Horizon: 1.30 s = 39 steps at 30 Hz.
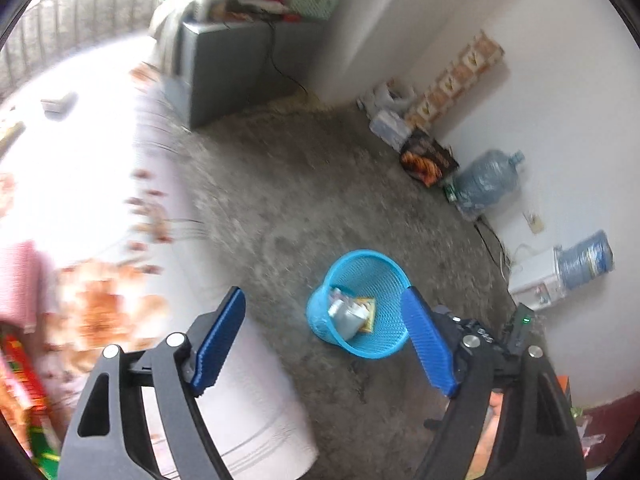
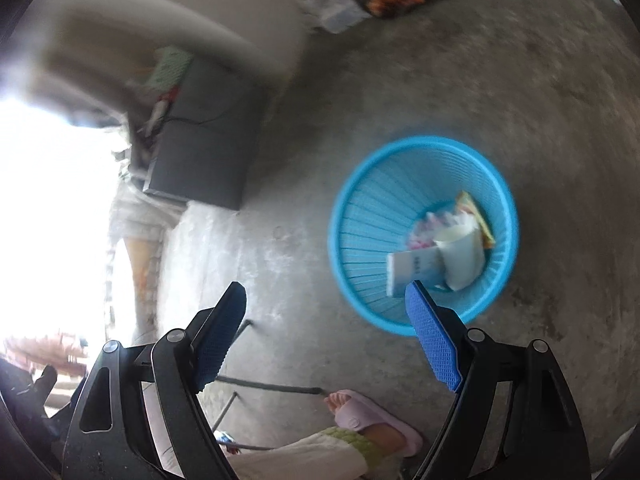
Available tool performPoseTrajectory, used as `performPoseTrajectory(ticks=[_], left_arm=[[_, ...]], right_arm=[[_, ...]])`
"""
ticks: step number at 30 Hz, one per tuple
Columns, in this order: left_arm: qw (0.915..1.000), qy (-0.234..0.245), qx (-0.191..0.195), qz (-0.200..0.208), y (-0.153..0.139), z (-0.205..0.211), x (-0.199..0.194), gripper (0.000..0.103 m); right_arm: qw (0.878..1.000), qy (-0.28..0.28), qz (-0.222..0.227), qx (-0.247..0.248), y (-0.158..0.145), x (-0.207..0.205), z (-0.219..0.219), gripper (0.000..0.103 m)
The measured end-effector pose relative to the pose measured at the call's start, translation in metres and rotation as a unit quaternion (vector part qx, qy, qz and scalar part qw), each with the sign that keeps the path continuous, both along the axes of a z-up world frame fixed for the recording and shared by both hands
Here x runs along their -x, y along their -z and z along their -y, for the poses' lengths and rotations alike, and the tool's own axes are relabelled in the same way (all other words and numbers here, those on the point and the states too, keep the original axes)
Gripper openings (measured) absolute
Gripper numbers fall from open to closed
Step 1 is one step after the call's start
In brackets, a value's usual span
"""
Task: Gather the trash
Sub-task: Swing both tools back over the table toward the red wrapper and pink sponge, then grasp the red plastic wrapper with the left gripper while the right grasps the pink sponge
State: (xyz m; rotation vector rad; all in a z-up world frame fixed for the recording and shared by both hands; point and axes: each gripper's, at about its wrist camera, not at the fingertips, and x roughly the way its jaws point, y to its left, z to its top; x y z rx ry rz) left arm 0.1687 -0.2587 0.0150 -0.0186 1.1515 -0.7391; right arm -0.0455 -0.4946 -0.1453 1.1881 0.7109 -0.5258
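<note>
A blue mesh waste basket [image 1: 384,280] stands on the grey concrete floor; in the right wrist view its rim [image 2: 424,148] is right of centre. Inside lie a white carton [image 2: 412,272], a white cup [image 2: 460,252], a pink-printed wrapper [image 2: 428,232] and a yellow packet [image 2: 478,216]; the trash also shows in the left wrist view [image 1: 348,312]. My left gripper [image 1: 324,340] is open and empty, held above the floor near the basket. My right gripper [image 2: 326,340] is open and empty, above and left of the basket.
A table with a white floral cloth [image 1: 100,208] fills the left. A grey cabinet [image 1: 228,68] stands at the back. Water jugs [image 1: 488,180], a dispenser [image 1: 536,276] and bags line the right wall. The person's slippered foot [image 2: 372,416] and metal legs [image 2: 268,386] are below.
</note>
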Motion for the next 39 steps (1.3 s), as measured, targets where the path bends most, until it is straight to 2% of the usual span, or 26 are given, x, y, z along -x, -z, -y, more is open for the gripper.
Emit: performPoseTrajectory(ticks=[5,9,12,16,22,24,26,28,30,32,36,39], left_arm=[[0.9969,-0.033,-0.014,0.071,-0.031,-0.072,0.001,0.082],[0.9914,-0.092,-0.014,0.093,-0.041,-0.145,-0.002,0.083],[0.9828,-0.151,-0.008,0.106,-0.046,-0.208,-0.005,0.083],[0.9719,-0.204,-0.001,0.117,-0.051,-0.274,-0.006,0.083],[0.9504,-0.286,0.005,0.122,-0.063,-0.369,-0.016,0.083],[0.9452,-0.309,0.02,0.104,-0.063,-0.396,-0.024,0.083],[0.9406,-0.332,0.049,0.048,-0.051,-0.429,-0.042,0.083],[0.9285,-0.36,0.087,-0.028,-0.031,-0.456,-0.062,0.083],[0.9156,-0.376,0.118,-0.08,-0.011,-0.474,-0.08,0.083],[0.9099,-0.381,0.123,-0.108,0.002,-0.48,-0.087,0.083],[0.8889,-0.396,0.142,-0.182,0.035,-0.49,-0.112,0.083],[0.8746,-0.383,0.172,-0.242,0.06,-0.493,-0.131,0.083]], right_arm=[[0.996,-0.071,0.032,0.032,-0.041,-0.03,-0.032,0.078],[0.989,-0.132,0.051,0.044,-0.068,-0.058,-0.062,0.078],[0.981,-0.173,0.06,0.057,-0.086,-0.079,-0.084,0.078],[0.969,-0.227,0.071,0.067,-0.106,-0.107,-0.115,0.078],[0.948,-0.303,0.069,0.074,-0.121,-0.149,-0.164,0.078],[0.939,-0.33,0.063,0.072,-0.123,-0.167,-0.183,0.078],[0.931,-0.353,0.055,0.071,-0.123,-0.185,-0.202,0.078],[0.926,-0.369,0.044,0.074,-0.123,-0.203,-0.221,0.078],[0.919,-0.385,0.042,0.072,-0.126,-0.219,-0.241,0.078],[0.914,-0.397,0.038,0.069,-0.126,-0.234,-0.256,0.078],[0.906,-0.416,0.029,0.073,-0.13,-0.257,-0.277,0.078],[0.903,-0.421,0.025,0.077,-0.134,-0.268,-0.286,0.078]])
